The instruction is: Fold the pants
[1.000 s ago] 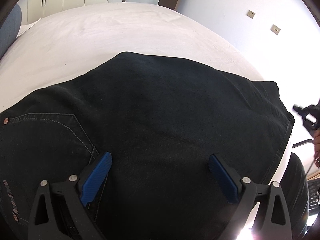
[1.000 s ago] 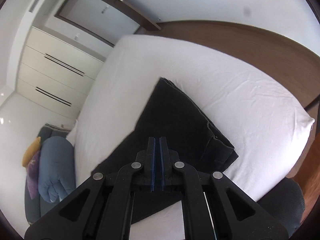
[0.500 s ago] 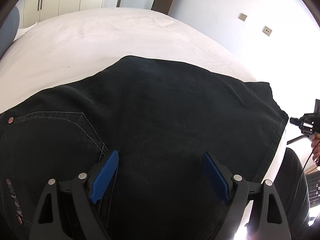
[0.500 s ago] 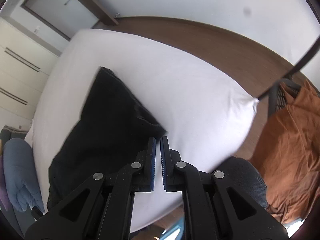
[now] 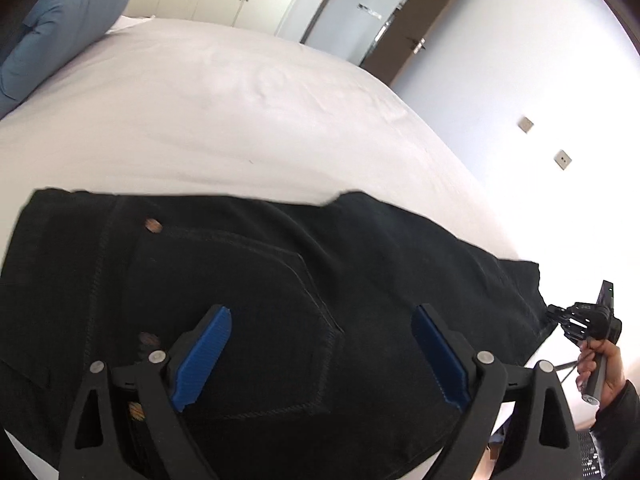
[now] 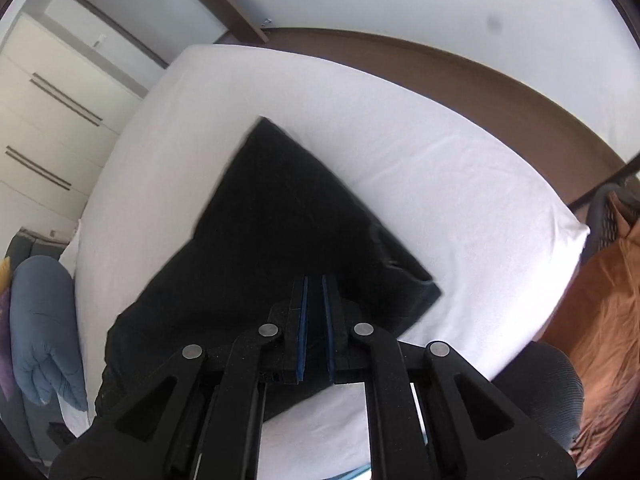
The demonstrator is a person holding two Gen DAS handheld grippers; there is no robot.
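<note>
Black pants [image 5: 280, 300] lie flat on the white bed [image 5: 240, 120], with a back pocket [image 5: 240, 300] and rivets facing up. My left gripper [image 5: 324, 348] hovers over the pocket end. Its jaws are opening wide, and nothing is pinched between the blue pads [image 5: 208, 352]. In the right wrist view the pants [image 6: 280, 220] form a dark folded shape with a hem corner at the right. My right gripper [image 6: 315, 296] is above their near edge, shut with nothing between its pads. From the left wrist view, the right gripper [image 5: 560, 316] is held by a hand beside the hem end.
A blue pillow [image 5: 60, 28] lies at the bed's far left corner, also seen as the blue pillow [image 6: 40, 320]. An orange cloth [image 6: 600, 300] is draped over a seat at the right. A black chair [image 6: 540, 384] stands by the bed's near corner. Wardrobe doors [image 6: 48, 120] line the far wall.
The left gripper slid left along the pants, so the pocket and waistband now sit beneath it. The right gripper swung out past the hem and came back over the pants, still shut.
</note>
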